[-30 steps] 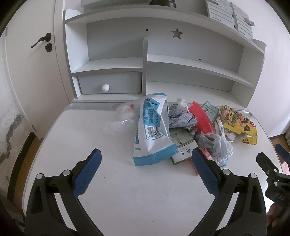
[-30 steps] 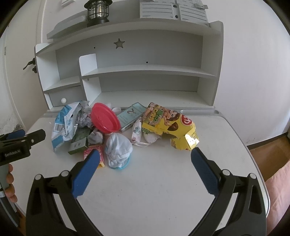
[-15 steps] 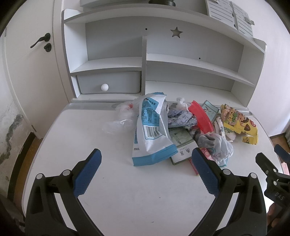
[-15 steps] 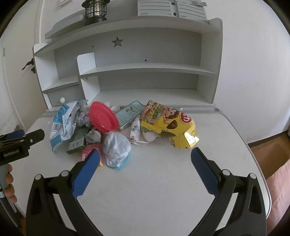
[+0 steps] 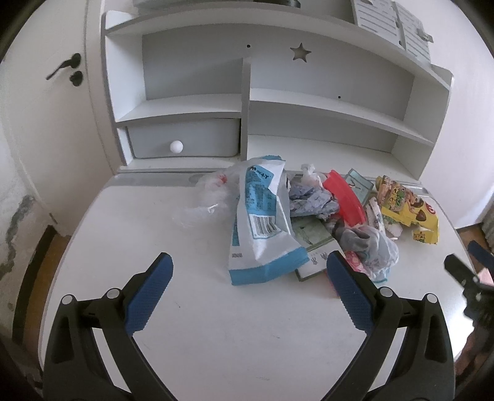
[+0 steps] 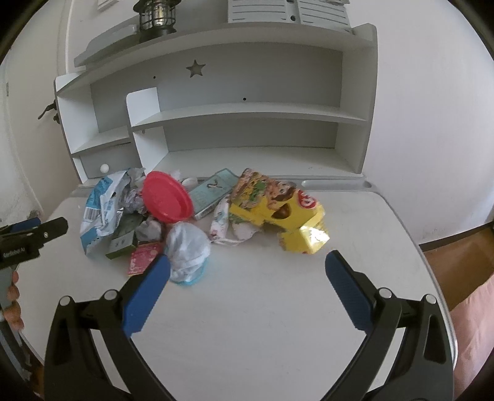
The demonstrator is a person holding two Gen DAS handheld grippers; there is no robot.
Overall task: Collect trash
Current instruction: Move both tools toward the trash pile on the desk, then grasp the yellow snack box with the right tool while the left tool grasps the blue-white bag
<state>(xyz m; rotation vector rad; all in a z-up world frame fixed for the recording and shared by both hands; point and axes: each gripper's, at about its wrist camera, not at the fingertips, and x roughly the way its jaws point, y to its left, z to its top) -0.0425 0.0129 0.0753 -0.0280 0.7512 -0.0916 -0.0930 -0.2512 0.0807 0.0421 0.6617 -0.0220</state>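
— Both claws first: how do they stand?

— Left gripper [image 5: 249, 262] is spread wide above the bare near part of the white desk [image 5: 216, 324], nothing between its blue pads. Right gripper [image 6: 247, 262] is spread just as wide and also holds nothing.

— And the trash?

— Heaped mid-desk, just past the fingertips. Nearest the left gripper lies a blue-and-white snack bag [image 5: 262, 228], its bottom seam almost between the fingertips. Beside it, a green-edged carton [image 5: 311, 243] lies flat, and a pink wrapper [image 6: 143, 257] sits close to the right gripper's left finger, touching a knotted white plastic bag [image 6: 186, 246].

— Further back?

— A red plastic lid [image 6: 166, 197] tilts up on the pile, crumpled paper [image 5: 311, 202] next to it, and a clear plastic bag [image 5: 207, 197] to the pile's left. A yellow snack bag [image 6: 278, 209] lies toward the right, with a patterned face mask [image 6: 222, 225] beside it and a teal card [image 6: 213, 192] behind.

— Beyond that?

— A white shelf unit [image 6: 247, 111] with a star cutout — a small drawer [image 5: 185, 142] at its left, a lantern [image 6: 157, 15] on top.
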